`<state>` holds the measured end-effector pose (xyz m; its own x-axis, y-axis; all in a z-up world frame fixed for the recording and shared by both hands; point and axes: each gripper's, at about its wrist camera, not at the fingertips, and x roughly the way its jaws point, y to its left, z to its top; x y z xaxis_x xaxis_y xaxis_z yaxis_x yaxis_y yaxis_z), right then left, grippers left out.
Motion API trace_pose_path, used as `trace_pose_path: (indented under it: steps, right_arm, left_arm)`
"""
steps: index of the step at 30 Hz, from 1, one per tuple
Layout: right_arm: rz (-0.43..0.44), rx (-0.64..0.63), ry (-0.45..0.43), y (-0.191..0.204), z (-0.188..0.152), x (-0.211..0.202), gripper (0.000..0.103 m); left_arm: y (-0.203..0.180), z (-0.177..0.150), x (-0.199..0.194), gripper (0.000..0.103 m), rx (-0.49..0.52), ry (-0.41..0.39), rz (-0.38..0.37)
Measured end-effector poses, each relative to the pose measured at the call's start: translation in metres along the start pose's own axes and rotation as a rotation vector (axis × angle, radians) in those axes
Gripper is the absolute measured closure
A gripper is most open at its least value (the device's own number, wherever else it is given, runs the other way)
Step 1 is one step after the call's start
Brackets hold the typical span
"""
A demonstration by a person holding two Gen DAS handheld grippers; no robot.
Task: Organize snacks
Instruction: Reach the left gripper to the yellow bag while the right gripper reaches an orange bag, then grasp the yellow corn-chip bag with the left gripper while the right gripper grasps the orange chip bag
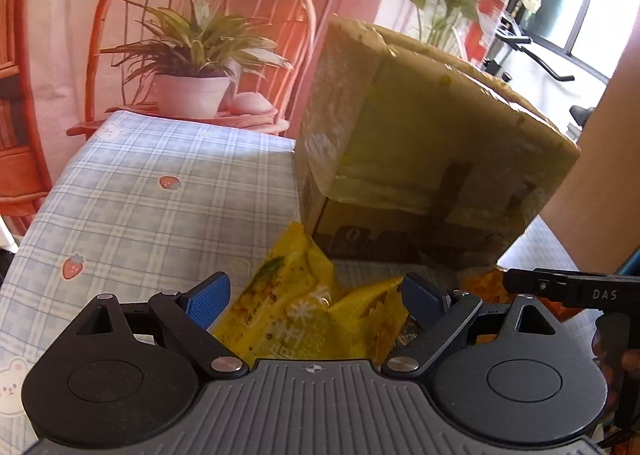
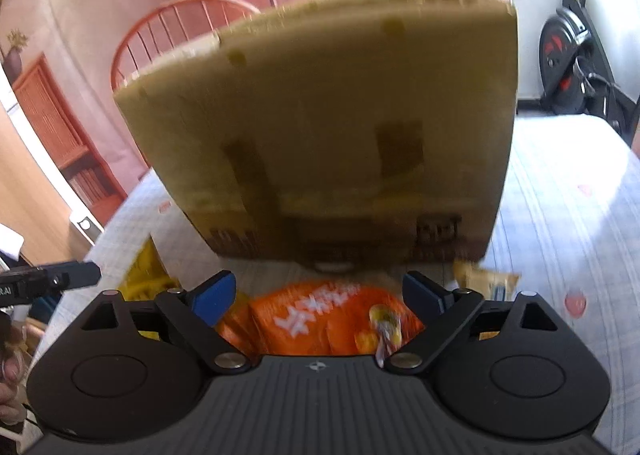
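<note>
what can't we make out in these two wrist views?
- Cardboard box contents: both views show only its outer walls.
- Print on the box's lower edge: motion-blurred in the right wrist view.
- Orange snack bag: lower part hidden by the right gripper body.
- Yellow snack bag: lower part hidden by the left gripper.

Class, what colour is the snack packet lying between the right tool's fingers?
Orange with white lettering: the snack packet shows best in the right wrist view.
</note>
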<state>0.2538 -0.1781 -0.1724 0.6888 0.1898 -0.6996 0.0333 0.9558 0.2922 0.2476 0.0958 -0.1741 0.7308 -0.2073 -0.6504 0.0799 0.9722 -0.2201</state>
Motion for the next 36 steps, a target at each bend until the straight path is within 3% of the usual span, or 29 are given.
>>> trace_pose_path:
  steps: [6, 16, 23, 32, 36]
  right_arm:
    - [0.019, 0.05, 0.003, -0.007, -0.01, -0.003, 0.004]
    - [0.042, 0.127, 0.033, -0.016, -0.024, -0.006, 0.003]
    - [0.043, 0.145, 0.037, -0.02, -0.028, -0.008, 0.003]
    - [0.026, 0.183, 0.055, -0.029, -0.036, -0.006, 0.002]
    - [0.028, 0.19, 0.054, -0.03, -0.037, -0.007, 0.002]
  left_arm:
    - [-0.01, -0.005, 0.009, 0.009, 0.064, -0.013, 0.023]
    - [0.002, -0.013, 0.02, 0.009, 0.018, 0.03, 0.033]
    - [0.005, -0.014, 0.029, 0.009, 0.025, 0.038, -0.002]
    - [-0.007, -0.02, 0.043, 0.009, 0.133, 0.077, -0.013]
    - [0.002, -0.02, 0.048, 0.006, 0.094, 0.081, -0.027]
